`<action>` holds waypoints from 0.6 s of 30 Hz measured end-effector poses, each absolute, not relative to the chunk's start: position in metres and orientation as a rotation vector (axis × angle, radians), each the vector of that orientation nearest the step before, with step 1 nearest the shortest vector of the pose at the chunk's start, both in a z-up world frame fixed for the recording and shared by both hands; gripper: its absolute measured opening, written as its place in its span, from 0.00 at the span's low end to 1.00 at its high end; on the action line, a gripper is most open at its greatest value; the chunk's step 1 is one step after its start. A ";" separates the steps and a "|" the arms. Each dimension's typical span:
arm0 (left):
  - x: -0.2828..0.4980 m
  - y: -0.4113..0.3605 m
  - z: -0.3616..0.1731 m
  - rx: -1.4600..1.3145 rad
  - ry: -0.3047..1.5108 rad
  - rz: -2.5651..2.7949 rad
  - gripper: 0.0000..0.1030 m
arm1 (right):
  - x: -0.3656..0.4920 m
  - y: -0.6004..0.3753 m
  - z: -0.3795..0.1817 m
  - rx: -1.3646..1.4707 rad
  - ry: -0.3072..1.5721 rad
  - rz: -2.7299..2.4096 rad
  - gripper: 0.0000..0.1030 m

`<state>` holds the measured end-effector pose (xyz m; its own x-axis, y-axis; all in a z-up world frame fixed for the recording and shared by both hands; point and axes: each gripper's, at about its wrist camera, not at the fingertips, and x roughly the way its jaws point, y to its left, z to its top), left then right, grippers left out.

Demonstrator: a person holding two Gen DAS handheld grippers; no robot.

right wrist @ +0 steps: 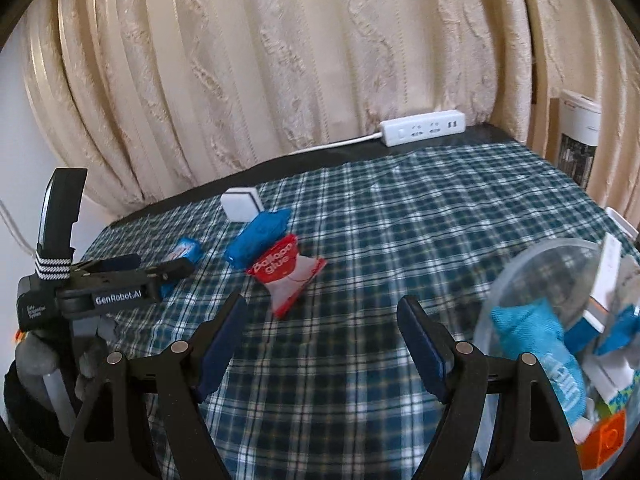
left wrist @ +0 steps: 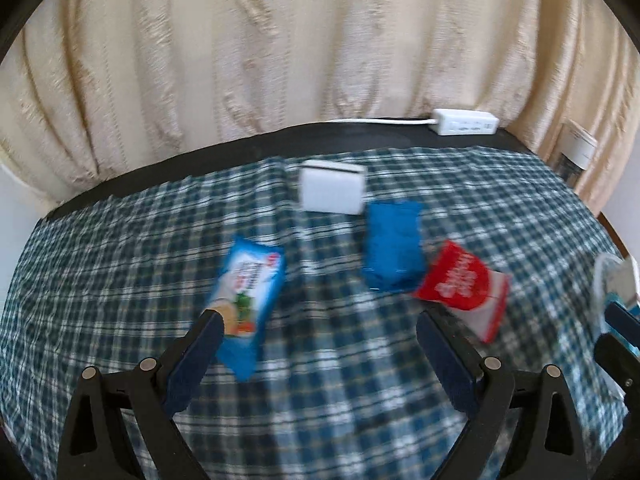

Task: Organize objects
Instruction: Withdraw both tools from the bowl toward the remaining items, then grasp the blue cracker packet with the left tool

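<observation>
- Black-framed and blue-padded, the left gripper [left wrist: 320,320] hung released over the checked cloth [left wrist: 120,260], its jaws spread wide with nothing between them.
- One of its fingers [left wrist: 200,344] overlapped the near end of the light-blue snack packet [left wrist: 248,296] in the left wrist view; whether it touched I could not tell, for that view was smeared.
- Beyond the packet's far side lay the blue pouch [left wrist: 394,248], and just right of that, edges meeting or overlapping, the red-and-white balloon glue sachet [left wrist: 464,284], close ahead of the other finger.
- Farther back stood a white sponge block [left wrist: 332,190], near the dark tabletop [left wrist: 248,144] edge.
- By my reckoning all these packets were light, soft and crinkly, with slick film that could slide on the cloth; a pinch across the narrow middle or a sealed end seemed the surest hold.
- The right gripper [right wrist: 320,320] was likewise released and empty, the glue sachet lying a little ahead and to its left.
- Beside its right finger sat a clear plastic container [right wrist: 532,264] already holding a blue cloth item and small boxes, which I took for the place the things were being gathered.
- At the back, under the cream curtain [right wrist: 280,60], lay a white power strip [right wrist: 422,126].
</observation>
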<state>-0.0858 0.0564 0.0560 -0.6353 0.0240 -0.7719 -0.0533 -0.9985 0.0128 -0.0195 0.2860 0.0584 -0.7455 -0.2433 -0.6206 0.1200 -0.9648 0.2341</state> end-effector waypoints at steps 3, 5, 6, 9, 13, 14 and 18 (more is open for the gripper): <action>-0.093 0.035 0.050 -1.354 0.019 2.840 0.96 | -0.027 0.279 0.055 1.035 -0.245 -2.734 0.76; -0.098 0.023 0.046 -1.371 0.006 2.868 0.96 | -0.031 0.275 0.053 1.048 -0.234 -2.722 0.76; -0.101 0.017 0.044 -1.381 0.004 2.880 0.96 | -0.035 0.273 0.051 1.059 -0.231 -2.714 0.76; -0.109 0.003 0.036 -1.409 -0.003 2.899 0.96 | -0.043 0.270 0.047 1.083 -0.234 -2.697 0.76; -0.117 -0.006 0.026 -1.449 -0.030 2.891 0.96 | -0.052 0.266 0.043 1.100 -0.233 -2.685 0.76; -0.118 -0.007 0.024 -1.452 -0.032 2.886 0.96 | -0.053 0.265 0.042 1.103 -0.232 -2.682 0.76; -0.120 -0.005 0.023 -1.435 -0.011 2.892 0.96 | -0.062 0.260 0.040 1.110 -0.222 -2.673 0.76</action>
